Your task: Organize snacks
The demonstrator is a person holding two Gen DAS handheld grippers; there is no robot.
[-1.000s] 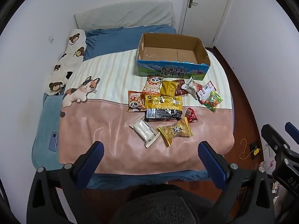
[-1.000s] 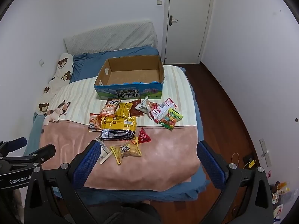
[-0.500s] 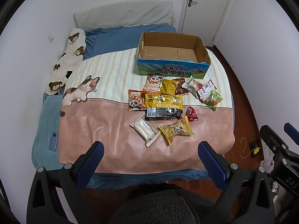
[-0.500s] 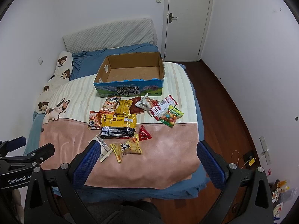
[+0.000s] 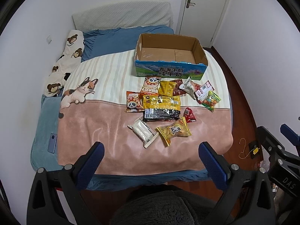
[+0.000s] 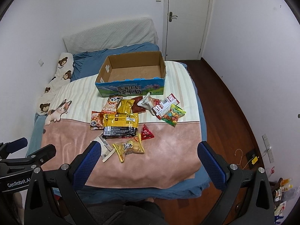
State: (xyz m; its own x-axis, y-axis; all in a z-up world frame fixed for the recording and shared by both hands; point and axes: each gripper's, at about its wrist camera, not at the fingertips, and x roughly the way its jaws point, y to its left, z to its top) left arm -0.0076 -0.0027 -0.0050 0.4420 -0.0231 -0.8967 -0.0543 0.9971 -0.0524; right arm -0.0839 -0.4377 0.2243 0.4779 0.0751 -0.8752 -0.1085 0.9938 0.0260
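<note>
Left wrist view: the left claw (image 5: pixel 150 161) and right claw (image 6: pixel 149 159) both hang spread wide and empty above the bed's foot, while the snack packets (image 5: pixel 161 103) lie overlapped on the blanket (image 5: pixel 97 131) just before the empty cardboard box (image 5: pixel 169 71). The likely trouble is slippery film: a pinch may drag a neighbouring packet along, or sink into the soft blanket and catch fabric.

Both wrist cams sit high at the foot of the bed (image 5: pixel 142 150), looking down its length. Left view offset left, right view offset right; both share the snack pile (image 6: pixel 123 123) and cardboard box (image 5: pixel 168 71).
</note>
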